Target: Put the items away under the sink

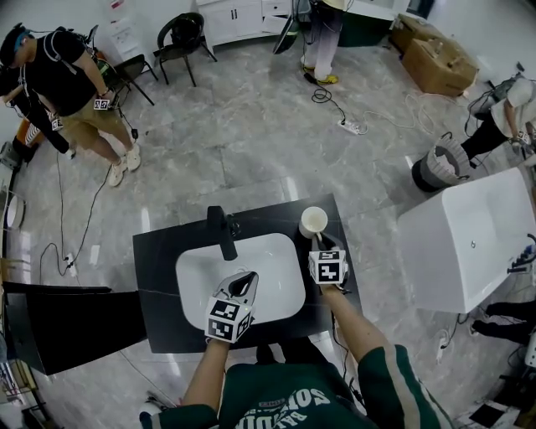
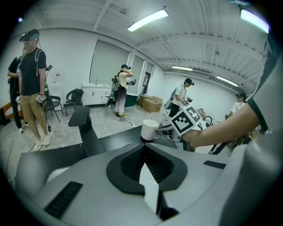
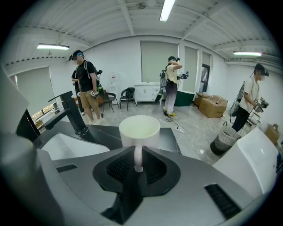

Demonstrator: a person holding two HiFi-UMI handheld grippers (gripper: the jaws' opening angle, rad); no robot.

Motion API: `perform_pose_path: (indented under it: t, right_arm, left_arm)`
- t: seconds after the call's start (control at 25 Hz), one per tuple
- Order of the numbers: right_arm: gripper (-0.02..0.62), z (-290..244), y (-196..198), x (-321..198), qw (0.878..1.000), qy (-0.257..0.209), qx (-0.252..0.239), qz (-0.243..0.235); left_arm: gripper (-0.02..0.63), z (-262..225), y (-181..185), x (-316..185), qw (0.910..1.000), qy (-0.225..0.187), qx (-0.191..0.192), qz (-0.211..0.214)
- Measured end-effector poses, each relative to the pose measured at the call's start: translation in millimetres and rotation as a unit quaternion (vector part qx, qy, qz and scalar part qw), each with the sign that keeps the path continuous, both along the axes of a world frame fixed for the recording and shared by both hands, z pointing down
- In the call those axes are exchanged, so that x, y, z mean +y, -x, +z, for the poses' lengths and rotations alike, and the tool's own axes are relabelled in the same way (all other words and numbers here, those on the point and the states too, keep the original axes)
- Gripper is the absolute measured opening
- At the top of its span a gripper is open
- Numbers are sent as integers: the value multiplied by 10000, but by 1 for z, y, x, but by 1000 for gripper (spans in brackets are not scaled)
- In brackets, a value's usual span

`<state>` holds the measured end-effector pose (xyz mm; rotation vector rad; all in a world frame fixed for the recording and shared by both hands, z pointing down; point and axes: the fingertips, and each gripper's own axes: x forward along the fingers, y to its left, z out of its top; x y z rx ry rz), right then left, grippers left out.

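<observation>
Nearest, the left claw [image 1: 244,283] hangs over the white oval sink basin [image 1: 194,278] set in the black stone surface [image 1: 159,268]. In the left gripper view its jaws are pressed together at the tips with nothing between them [image 2: 143,148].

Just to its right, the right claw [image 1: 318,244] reaches forward over the surface's right side. In the right gripper view it is closed on the thin looped handle of the white ceramic mug [image 3: 139,129], the handle pinched between the ribbed black pads [image 3: 117,167]. The mug is upright, mouth up and showing a pale interior. It sits at the far right of the surface, just past the basin's far right corner [image 1: 313,221]. Whether its base touches the surface cannot be told.

The black angular faucet [image 1: 222,232] stands at the basin's far edge, left of the mug and apart from it.

Beyond the surface lies a pale marbled floor [image 1: 251,126]. A white bathtub [image 1: 469,243] stands to the right, with a round woven basket [image 1: 440,167] beyond it. Further off are black chairs [image 1: 180,38], a white cabinet [image 1: 239,17] and brown cardboard boxes [image 1: 435,54]. A person in a black shirt and tan shorts [image 1: 79,92] stands at the far left.
</observation>
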<state>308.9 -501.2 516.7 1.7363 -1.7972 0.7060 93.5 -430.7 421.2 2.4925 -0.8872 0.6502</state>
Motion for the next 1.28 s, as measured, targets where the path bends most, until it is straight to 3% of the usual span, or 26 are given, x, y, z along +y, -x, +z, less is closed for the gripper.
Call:
perform_pose_path:
  t: [0.56,1.04,1.28]
  right_arm:
    - [74,-53,34,63,9992,-374,-28,-127]
    - [74,-84,100,212,9979,-582,-131,-252]
    - [74,-76,128,276,9976,-498,-228,-417]
  left_arm:
    - [11,-37,21,39,9992,-306,240,130]
    - [11,-65,57,163,9960,-670,445,381]
    - [11,-59,63,205,9959,-614,498,432]
